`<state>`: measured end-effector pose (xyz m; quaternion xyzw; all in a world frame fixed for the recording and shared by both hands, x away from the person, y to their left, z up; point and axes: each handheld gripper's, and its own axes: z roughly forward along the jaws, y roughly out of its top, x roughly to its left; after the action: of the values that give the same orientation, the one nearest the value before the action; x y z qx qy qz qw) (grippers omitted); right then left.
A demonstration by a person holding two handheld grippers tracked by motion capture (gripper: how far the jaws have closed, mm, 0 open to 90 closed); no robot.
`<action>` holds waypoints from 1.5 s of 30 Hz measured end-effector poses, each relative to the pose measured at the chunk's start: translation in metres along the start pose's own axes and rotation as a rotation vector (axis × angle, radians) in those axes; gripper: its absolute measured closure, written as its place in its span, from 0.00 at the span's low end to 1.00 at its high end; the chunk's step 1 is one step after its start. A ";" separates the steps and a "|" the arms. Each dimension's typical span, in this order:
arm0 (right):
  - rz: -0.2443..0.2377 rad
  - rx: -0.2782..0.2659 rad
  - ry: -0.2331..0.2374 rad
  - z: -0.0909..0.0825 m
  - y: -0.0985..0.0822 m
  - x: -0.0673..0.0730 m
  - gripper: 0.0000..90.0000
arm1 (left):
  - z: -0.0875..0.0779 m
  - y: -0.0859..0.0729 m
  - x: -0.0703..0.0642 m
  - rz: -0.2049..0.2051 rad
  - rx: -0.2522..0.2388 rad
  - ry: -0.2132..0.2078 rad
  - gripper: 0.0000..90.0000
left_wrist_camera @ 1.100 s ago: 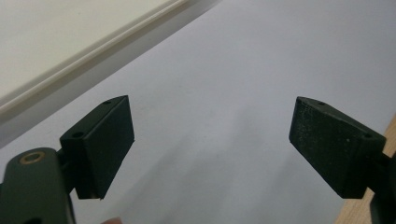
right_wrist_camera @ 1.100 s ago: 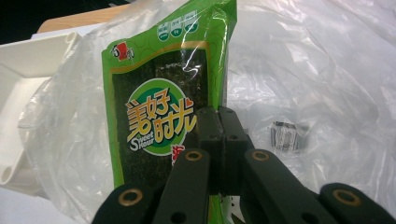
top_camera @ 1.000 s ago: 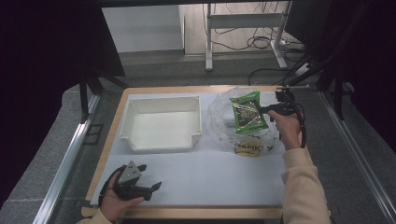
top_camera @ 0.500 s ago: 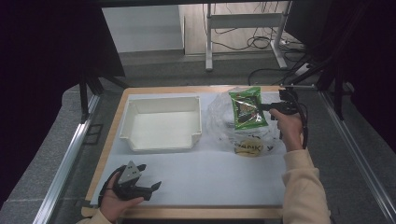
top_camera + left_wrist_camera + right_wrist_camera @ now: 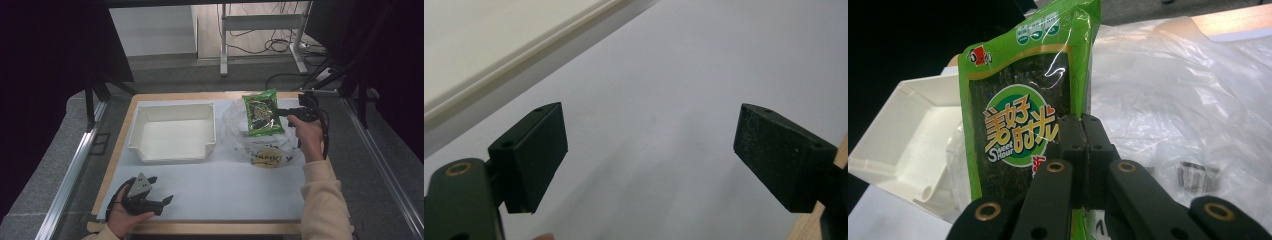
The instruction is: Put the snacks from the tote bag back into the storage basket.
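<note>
**Seaweed packet gripped above the bag, tray waiting**

While the right gripper is clamped on the green seaweed packet, I note the jaws in the right gripper view pressed flat together on the packet's right edge, pinching only the thin wrapper seam. That edge grip, I judge, is chosen because the packet is flat and slippery; a seam gives the pads something to bite without crushing the sheets inside. It hangs upright, printed face toward the camera, its lower end behind the jaws.

Below and around it lies the clear plastic bag, crumpled and open, at about 4 o'clock from the table's centre in the high view. The packet sits above the bag's far part, so I read this as a lift out of the bag; whether it is fully free of the film I cannot tell.

At 9 o'clock from the packet stands the white tray, empty, near the bag's left side. I take it as the likely destination, since it is the only receptacle within an easy sideways carry.

My left gripper rests at 7 o'clock near the table's front edge, jaws spread wide with nothing between them over the bare white table surface. It is parked there, I judge, to keep clear of the right hand's path.
</note>
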<state>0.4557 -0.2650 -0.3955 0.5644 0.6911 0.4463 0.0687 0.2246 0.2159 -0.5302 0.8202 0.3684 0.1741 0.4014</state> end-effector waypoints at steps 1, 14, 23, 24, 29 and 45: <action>0.003 -0.005 0.005 0.000 0.000 0.001 1.00 | 0.000 0.000 0.000 -0.001 0.000 0.000 0.16; 0.007 -0.028 0.050 0.000 0.001 0.007 1.00 | 0.000 0.000 0.000 0.000 0.000 0.001 0.16; 0.005 -0.051 0.065 0.001 0.001 0.013 1.00 | -0.001 0.000 0.000 -0.001 -0.004 0.003 0.16; 0.003 -0.049 0.071 0.001 0.002 0.015 1.00 | -0.001 0.000 0.000 -0.002 -0.004 0.003 0.16; -0.004 -0.054 0.089 0.004 0.003 0.021 1.00 | -0.001 0.000 0.000 -0.003 -0.005 0.003 0.16; -0.023 -0.054 0.134 0.012 0.004 0.036 1.00 | -0.002 0.000 0.000 -0.002 -0.007 0.003 0.16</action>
<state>0.4530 -0.2280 -0.3851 0.5234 0.6882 0.5006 0.0424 0.2236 0.2166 -0.5290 0.8181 0.3693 0.1763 0.4039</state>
